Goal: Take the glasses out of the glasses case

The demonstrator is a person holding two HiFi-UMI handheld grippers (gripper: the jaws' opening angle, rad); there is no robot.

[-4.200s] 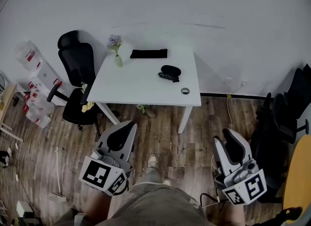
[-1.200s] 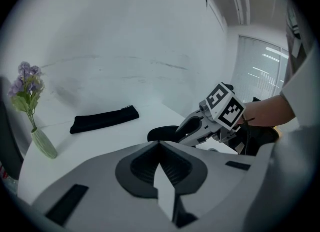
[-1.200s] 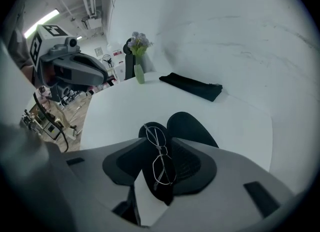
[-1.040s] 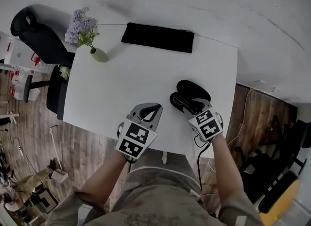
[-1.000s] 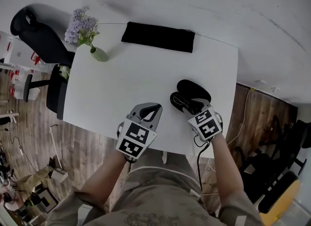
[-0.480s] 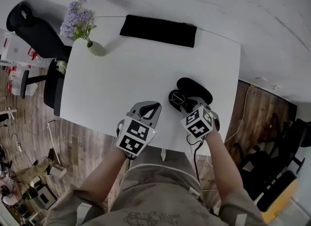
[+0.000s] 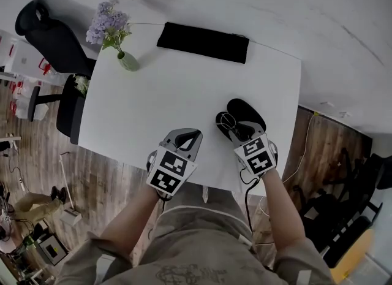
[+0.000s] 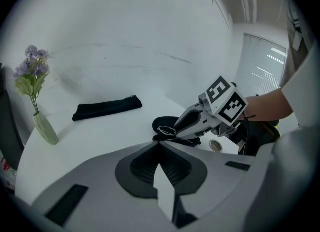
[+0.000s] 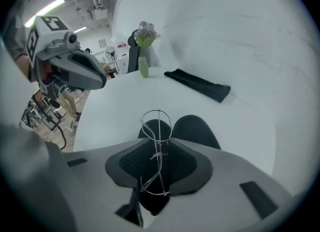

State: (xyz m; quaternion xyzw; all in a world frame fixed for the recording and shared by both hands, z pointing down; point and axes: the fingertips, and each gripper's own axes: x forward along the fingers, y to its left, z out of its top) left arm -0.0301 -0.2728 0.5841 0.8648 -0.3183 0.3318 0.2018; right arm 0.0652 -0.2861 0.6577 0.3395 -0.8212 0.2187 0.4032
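A black glasses case (image 7: 248, 111) lies open near the right front corner of the white table (image 7: 159, 100). Thin wire-framed glasses (image 9: 157, 151) stand on edge over the case's lower half. One lens loop (image 7: 229, 120) sticks out past the tips of my right gripper (image 7: 236, 129). That gripper's jaws are closing on the glasses, and the rims fill the gap between the pads. The left gripper view shows the same lens loop (image 8: 167, 130) at the right gripper's tip (image 8: 173, 128). My left gripper (image 7: 195, 134) rests shut and holds nothing at the table's front edge, left of the case.
A long black cloth pouch (image 7: 203, 42) lies at the back of the table. A green vase with purple flowers (image 7: 127, 62) stands at the back left corner. A small ring-shaped object (image 8: 216, 145) sits near the table's right front edge. A black office chair (image 7: 55, 38) stands to the left.
The right gripper's jaws have narrowed around the glasses, and a lens loop now shows clearly ahead of its tips. The left gripper has stayed where it was.
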